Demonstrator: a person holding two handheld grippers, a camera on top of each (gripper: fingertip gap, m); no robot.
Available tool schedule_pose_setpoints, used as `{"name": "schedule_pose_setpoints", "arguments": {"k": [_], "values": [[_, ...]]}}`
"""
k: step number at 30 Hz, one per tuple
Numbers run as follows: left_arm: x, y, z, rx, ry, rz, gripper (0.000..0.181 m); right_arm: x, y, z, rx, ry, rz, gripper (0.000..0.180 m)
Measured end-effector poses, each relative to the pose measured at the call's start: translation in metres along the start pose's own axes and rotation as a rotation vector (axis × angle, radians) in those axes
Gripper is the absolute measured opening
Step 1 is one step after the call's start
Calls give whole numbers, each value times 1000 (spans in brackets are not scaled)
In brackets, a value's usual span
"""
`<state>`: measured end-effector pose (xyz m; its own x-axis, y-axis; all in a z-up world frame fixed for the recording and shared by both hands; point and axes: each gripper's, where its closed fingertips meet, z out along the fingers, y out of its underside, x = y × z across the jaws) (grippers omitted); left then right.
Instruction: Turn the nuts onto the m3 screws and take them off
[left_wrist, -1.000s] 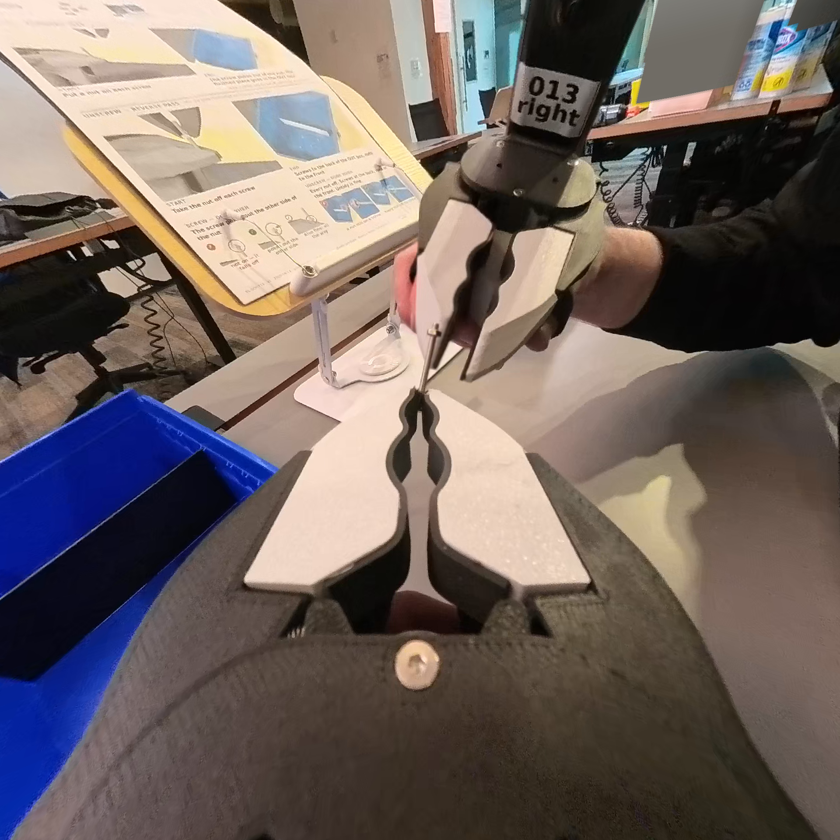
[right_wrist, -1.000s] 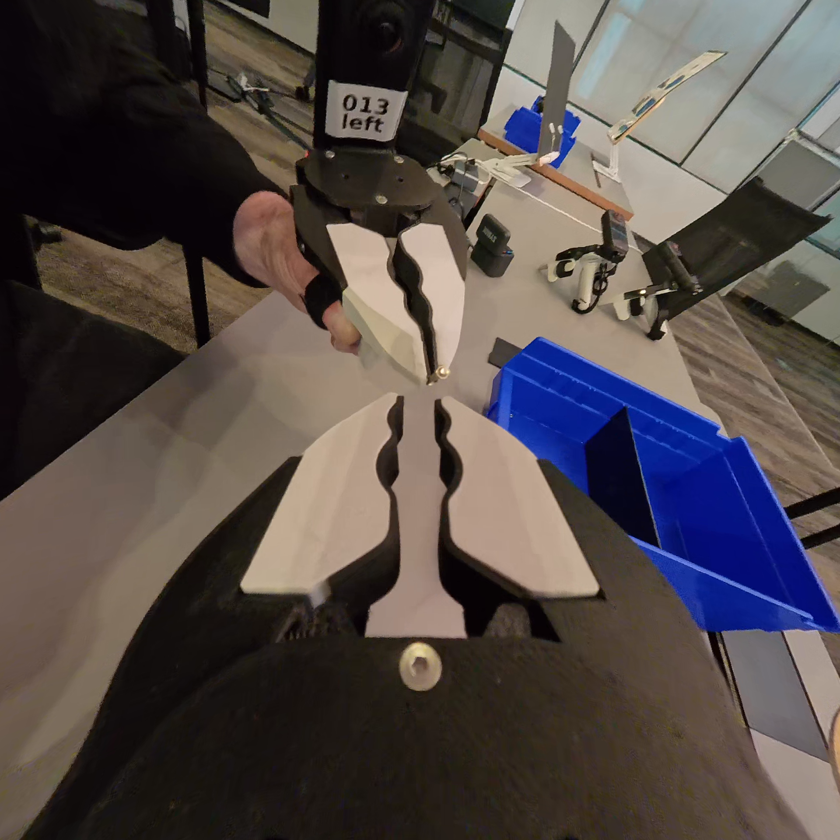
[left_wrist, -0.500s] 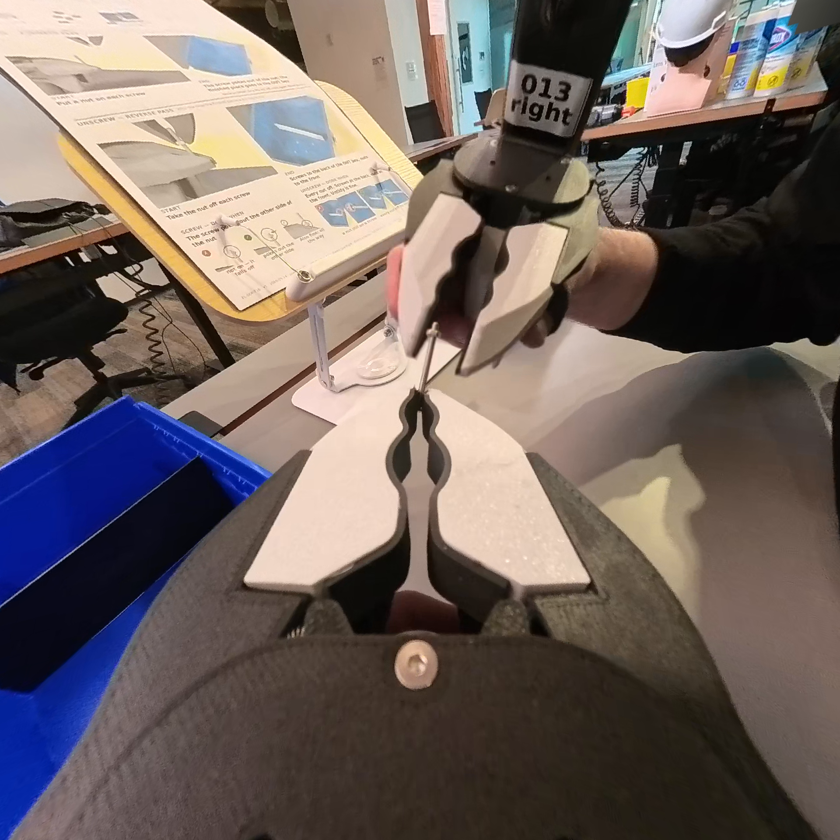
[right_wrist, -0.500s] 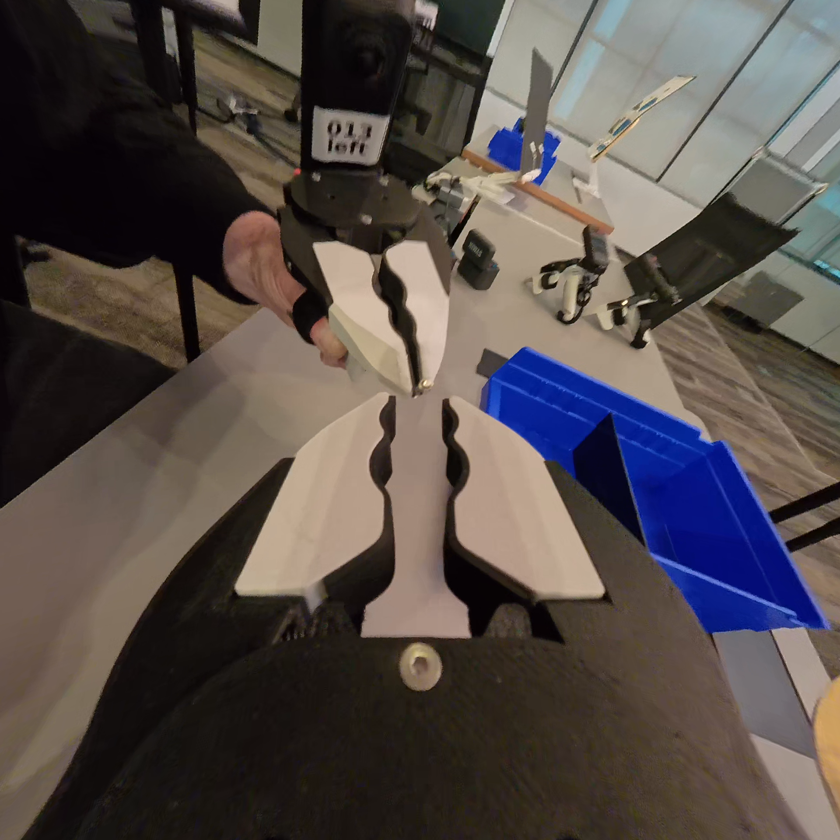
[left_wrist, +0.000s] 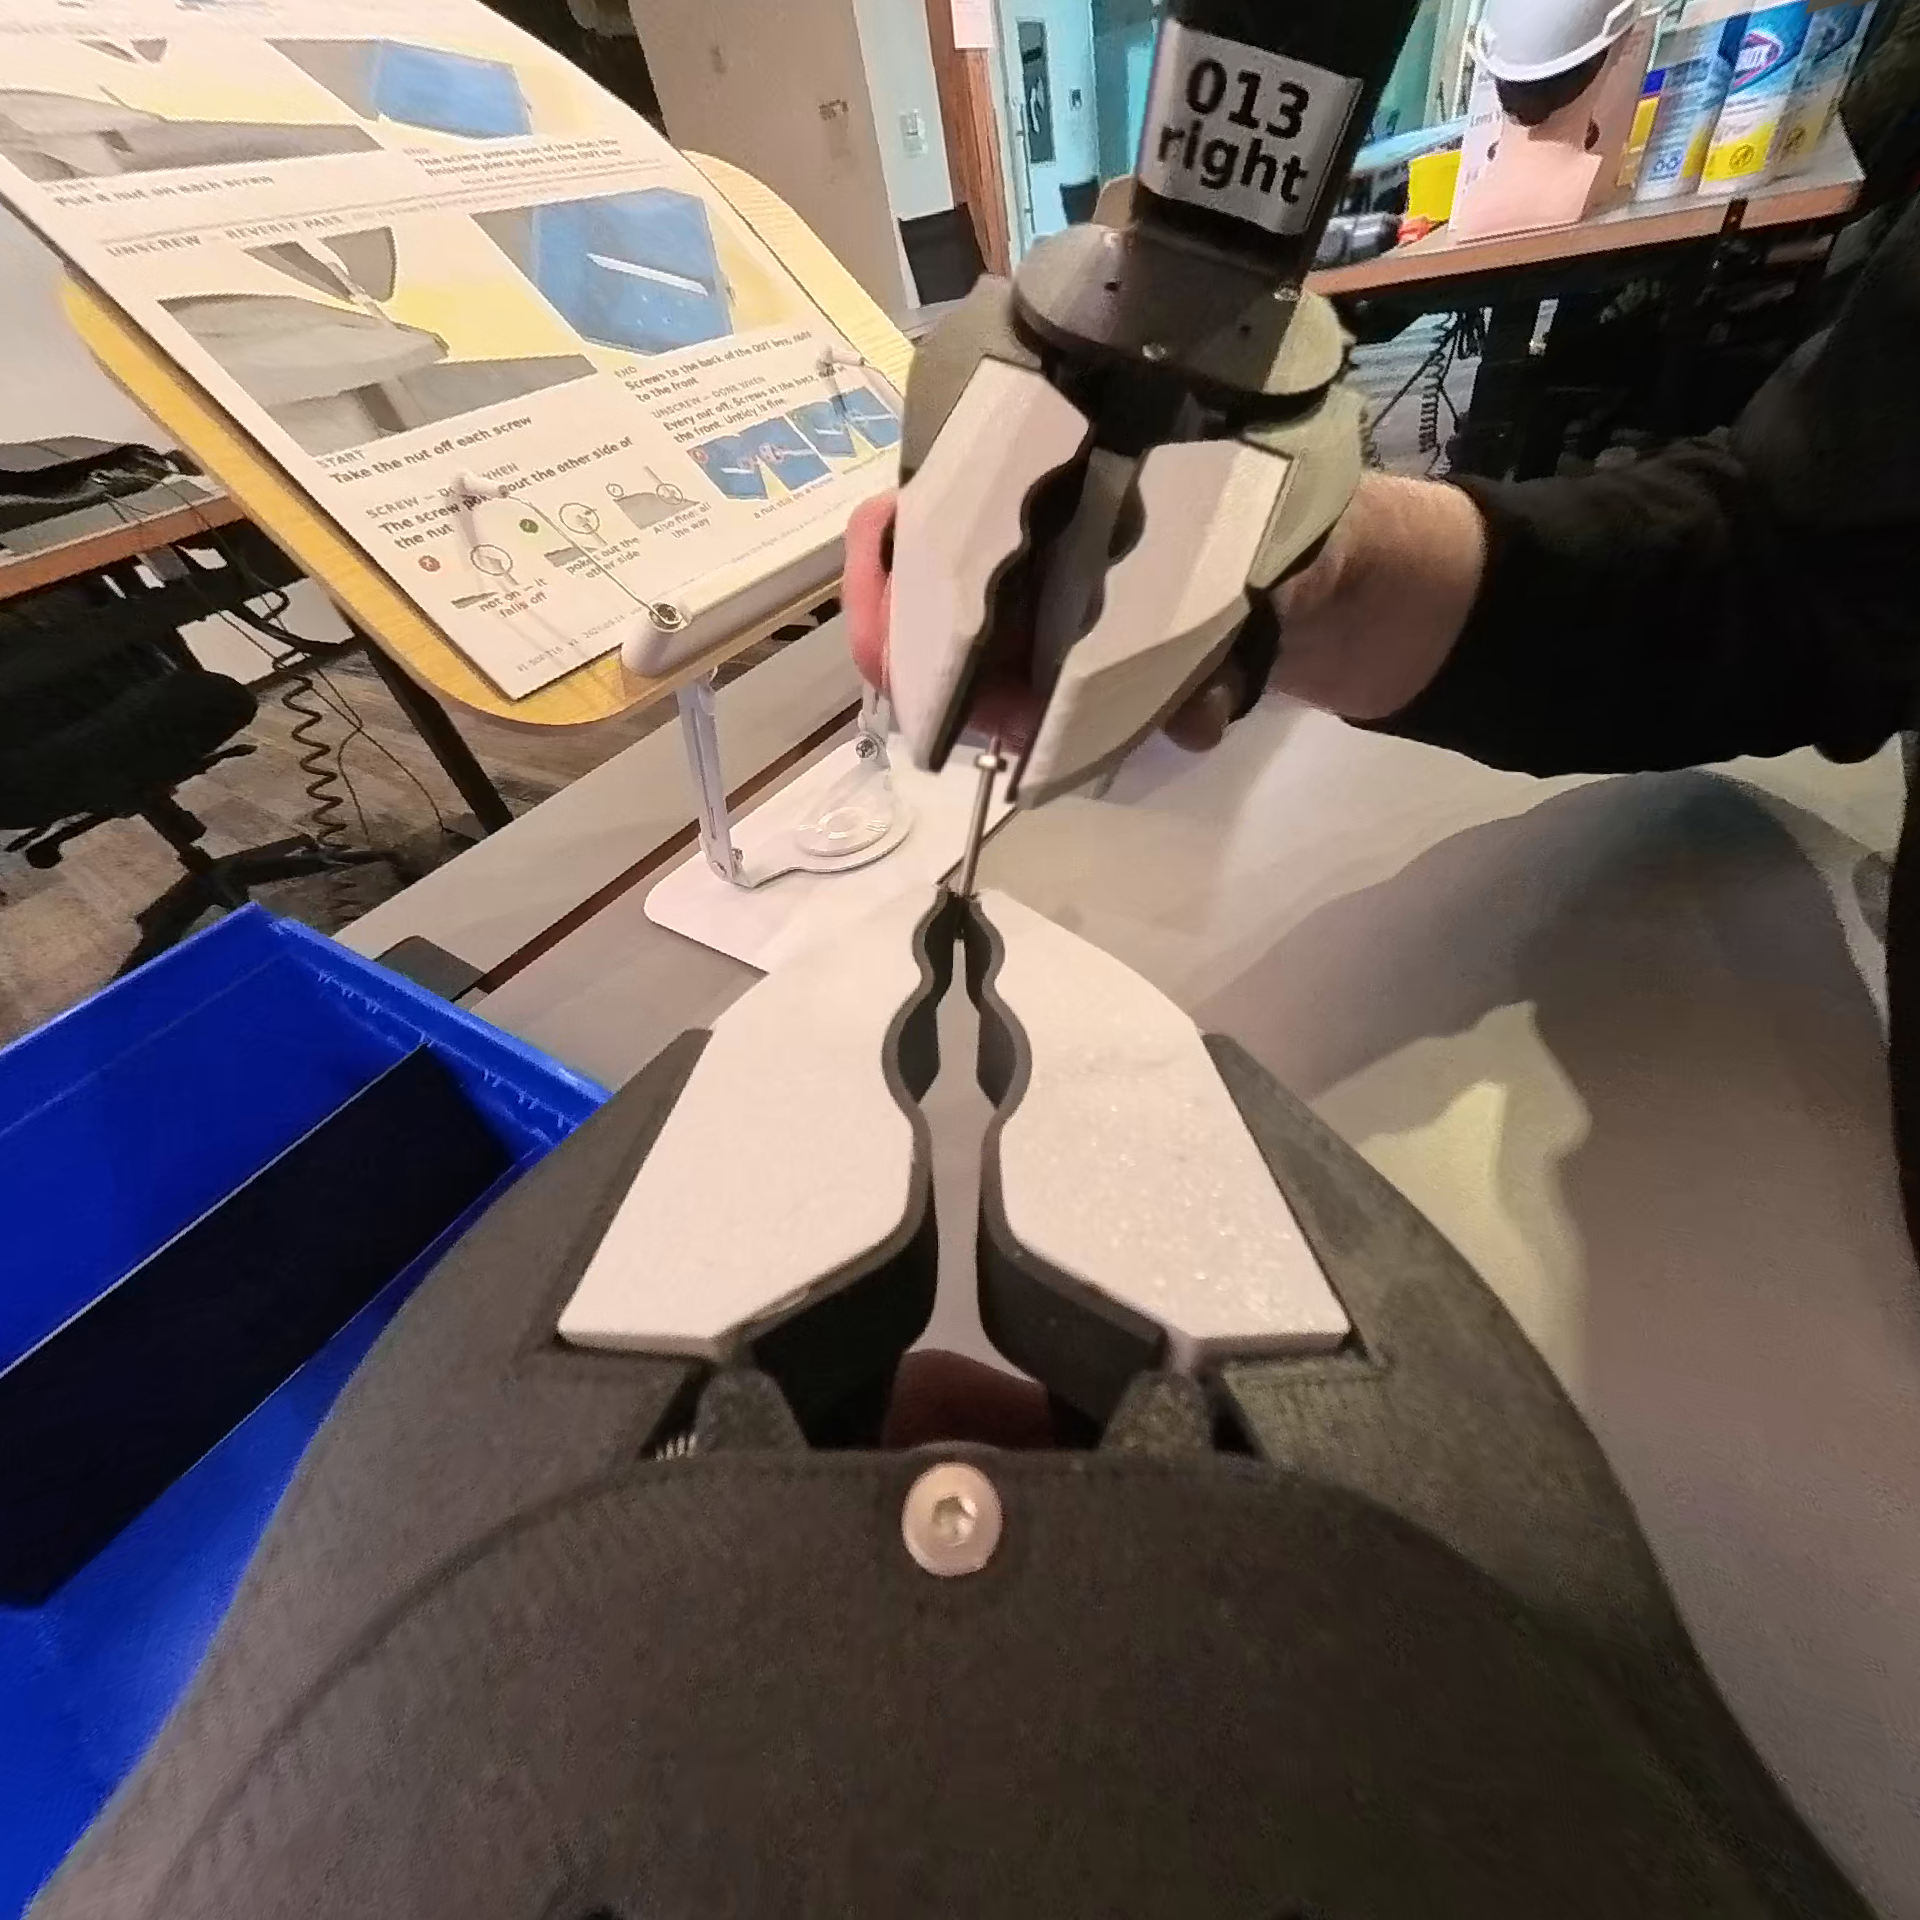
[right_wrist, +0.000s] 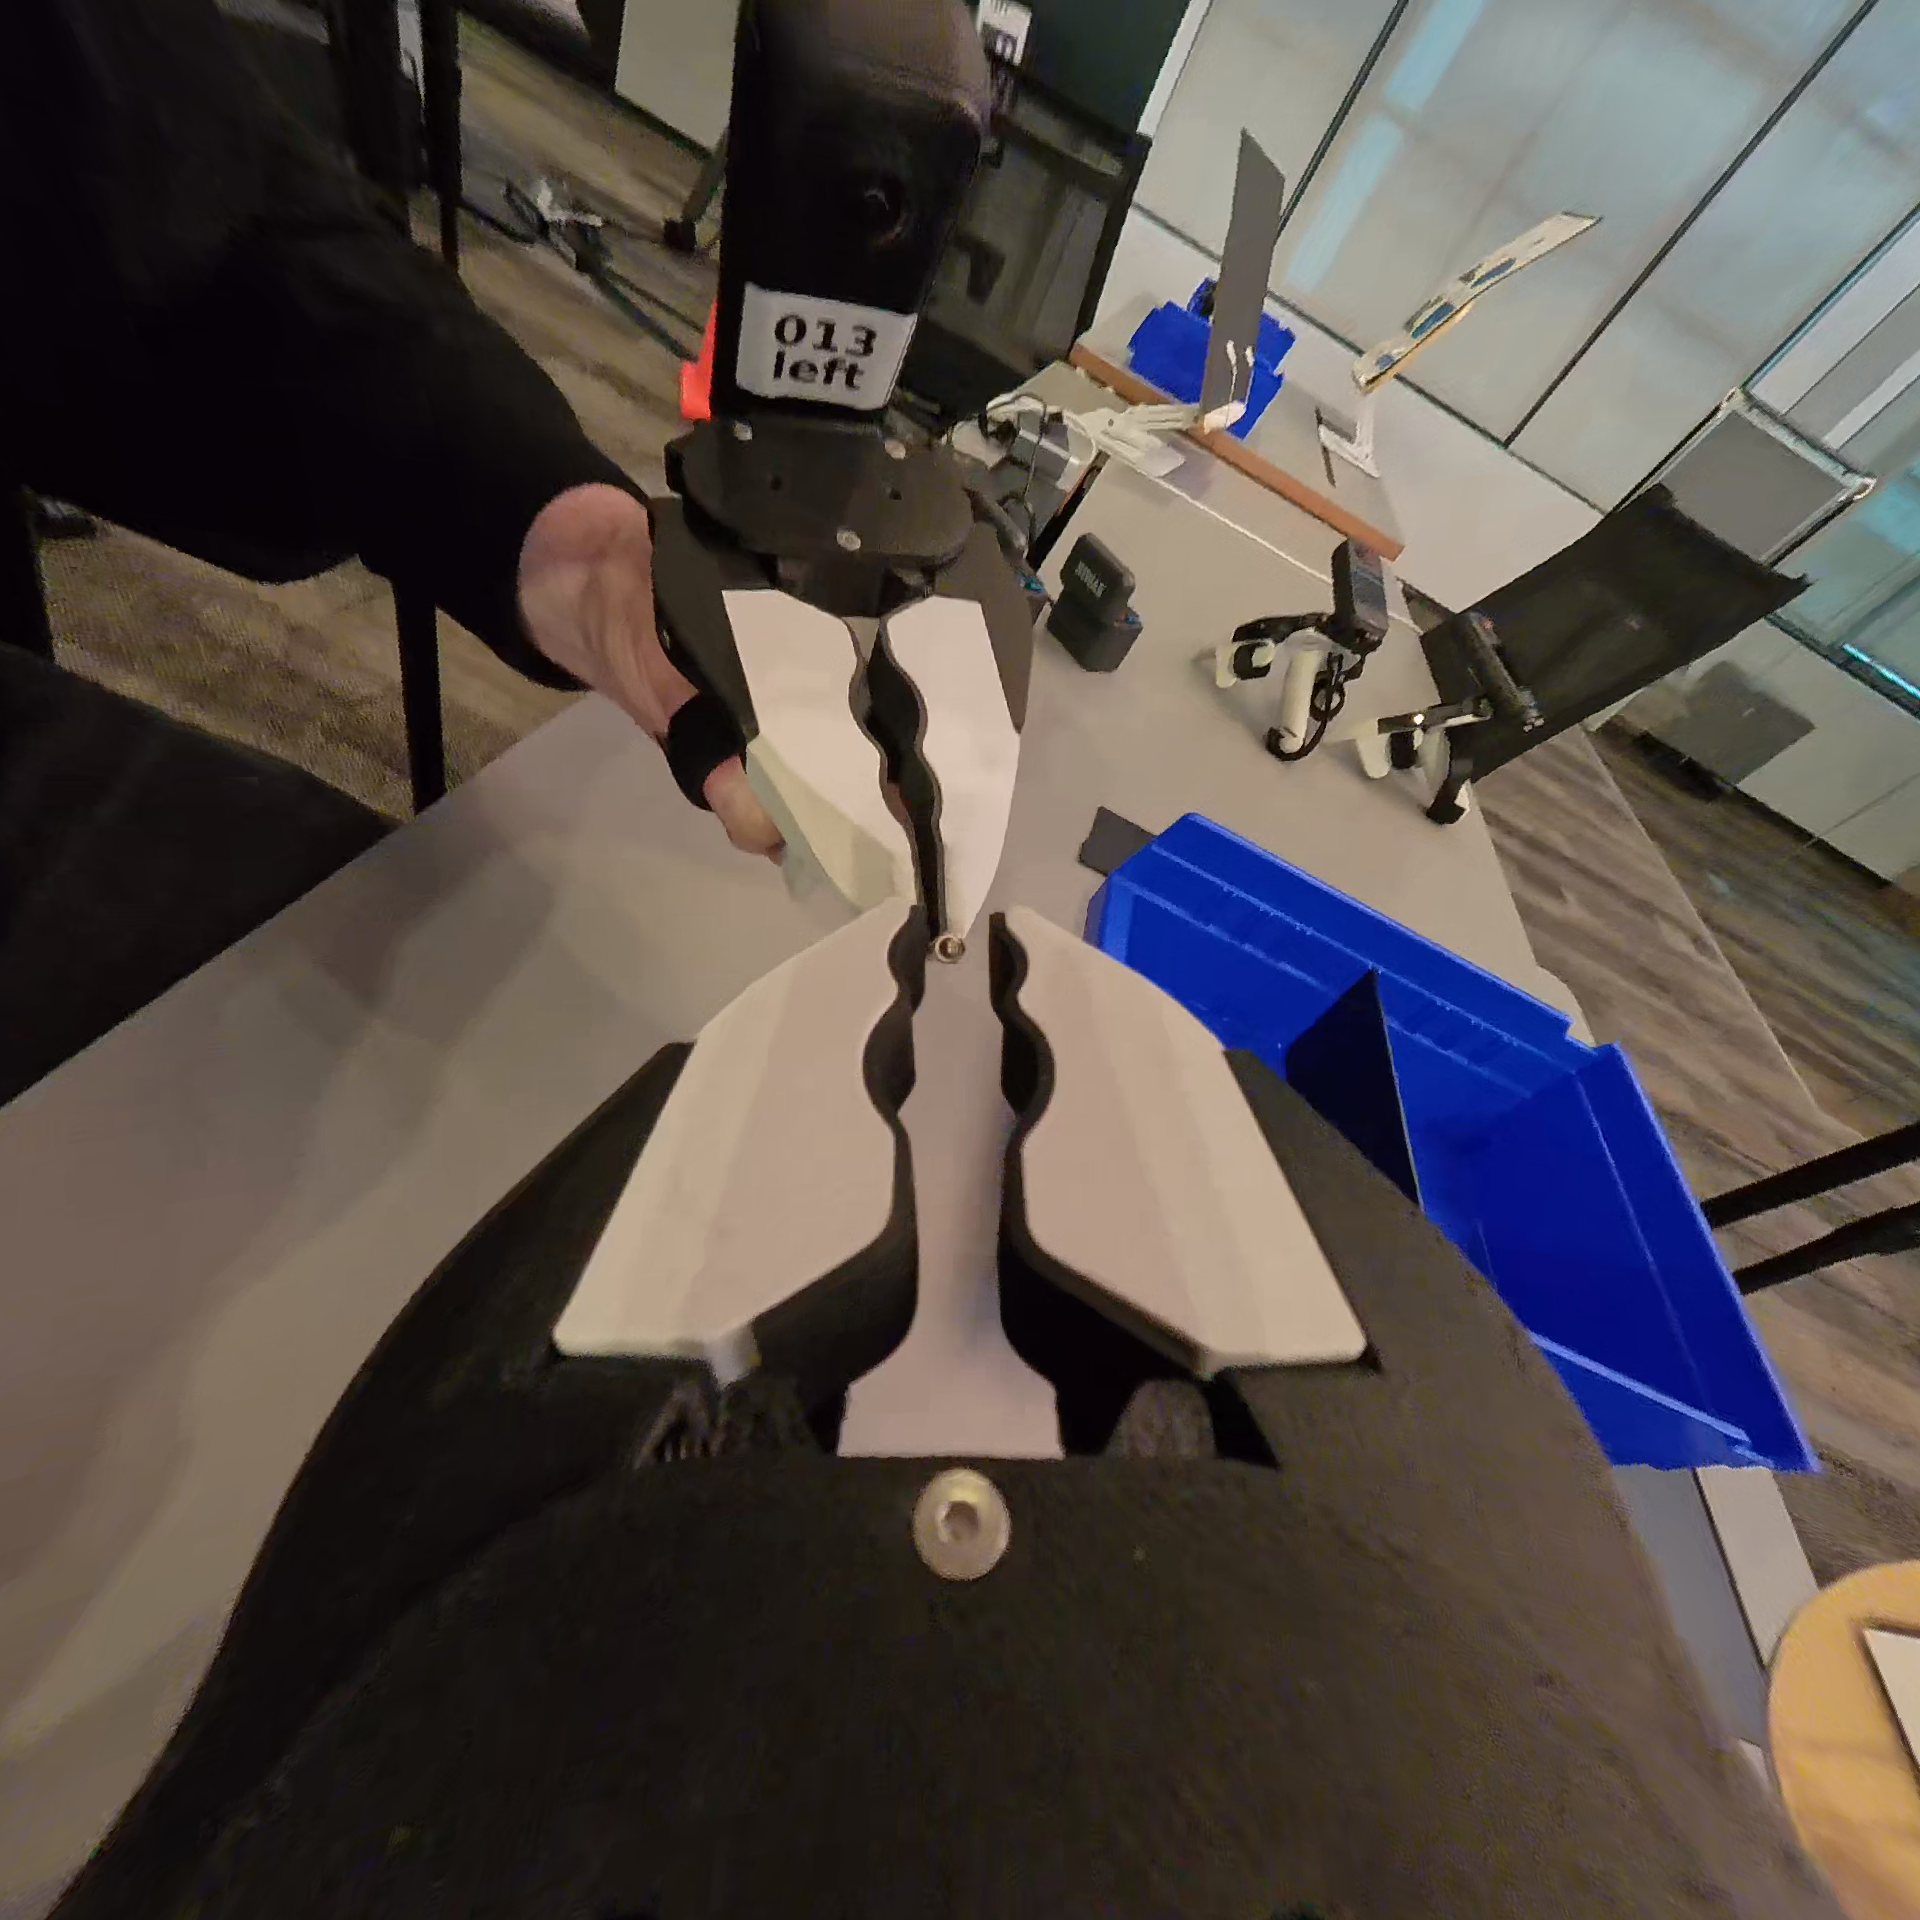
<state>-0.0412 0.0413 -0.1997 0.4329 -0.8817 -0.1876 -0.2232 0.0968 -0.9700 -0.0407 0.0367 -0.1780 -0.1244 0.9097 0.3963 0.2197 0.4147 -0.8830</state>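
My left gripper (left_wrist: 961, 902) is shut on a thin M3 screw (left_wrist: 975, 831) that sticks out forward from its fingertips. A small nut (left_wrist: 989, 766) sits at the screw's far end. My right gripper (left_wrist: 977, 779) faces it from above, open, with its two fingertips on either side of the nut. In the right wrist view my right gripper (right_wrist: 956, 925) is open, and the nut (right_wrist: 945, 948) lies just inside its gap, close to the left finger. The left gripper (right_wrist: 940, 914) points down at it, shut. I cannot tell whether the nut touches a pad.
A blue divided bin (left_wrist: 260, 1039) stands at the left, and it also shows in the right wrist view (right_wrist: 1558, 1143). An instruction board (left_wrist: 416, 312) on a white stand (left_wrist: 769, 883) is behind the grippers. A black box (right_wrist: 1091, 613) and other gripper tools (right_wrist: 1299, 675) stand farther along the grey table (right_wrist: 312, 1039). The grippers are tip to tip, or close to it.
The two grippers have come together: the screw's end with the nut was just beyond my right fingertips and now sits between them. The left stays shut, the right stays open.
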Motion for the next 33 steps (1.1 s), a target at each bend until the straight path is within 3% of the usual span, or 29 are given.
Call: {"name": "schedule_pose_setpoints", "arguments": {"k": [13, 21, 27, 31, 33], "values": [[4, -2, 2, 13, 12, 9, 2, -5, 6, 2, -24, -19, 11, 5], [-9, 11, -3, -10, -20, -81, 33, -3, 13, -28, -55, 61, 34, 5], [-7, 34, -4, -68, 11, -165, 41, 27, 35, -119, -177, 296, 79, 5], [-4, 48, -4, -150, 12, -104, 7, 60, 56, -219, -342, 575, 85, 5], [-2, 50, -4, -162, 15, -101, 0, 74, 69, -275, -422, 724, 114, 5]]}}
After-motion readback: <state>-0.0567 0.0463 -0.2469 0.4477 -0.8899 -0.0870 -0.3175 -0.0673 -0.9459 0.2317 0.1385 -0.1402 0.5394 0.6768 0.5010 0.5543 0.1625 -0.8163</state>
